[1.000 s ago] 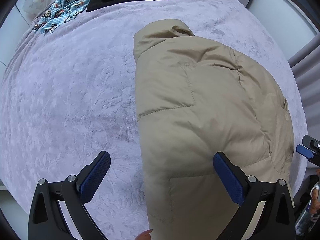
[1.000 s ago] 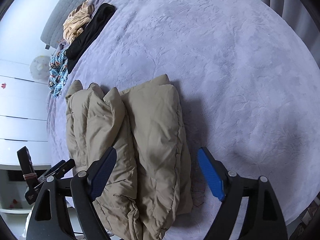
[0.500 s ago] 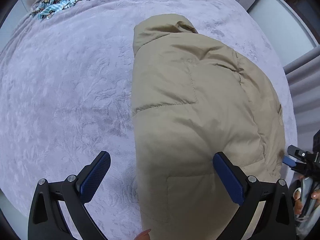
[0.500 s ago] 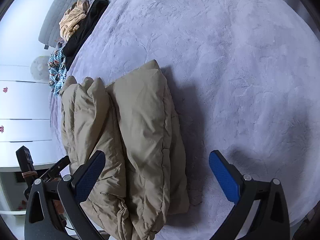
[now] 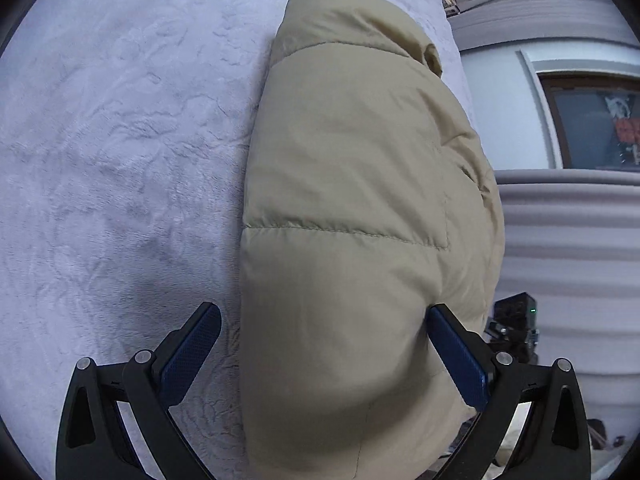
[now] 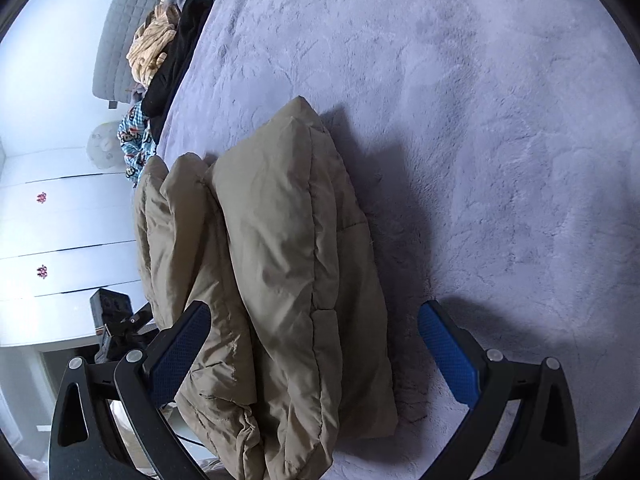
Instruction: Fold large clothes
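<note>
Fingers on my left gripper (image 5: 324, 344) and right gripper (image 6: 314, 340) are wide apart, both around the folded tan jacket (image 5: 352, 208) on the bed (image 6: 460, 120).

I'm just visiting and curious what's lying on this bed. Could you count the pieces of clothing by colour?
Beige: 1, the puffy jacket in front.
Black: 1, a garment at the far edge.
Tan: 1, a crumpled garment beside the black one.
Blue patterned: 1, a garment at the bed's edge.
Total: 4
</note>
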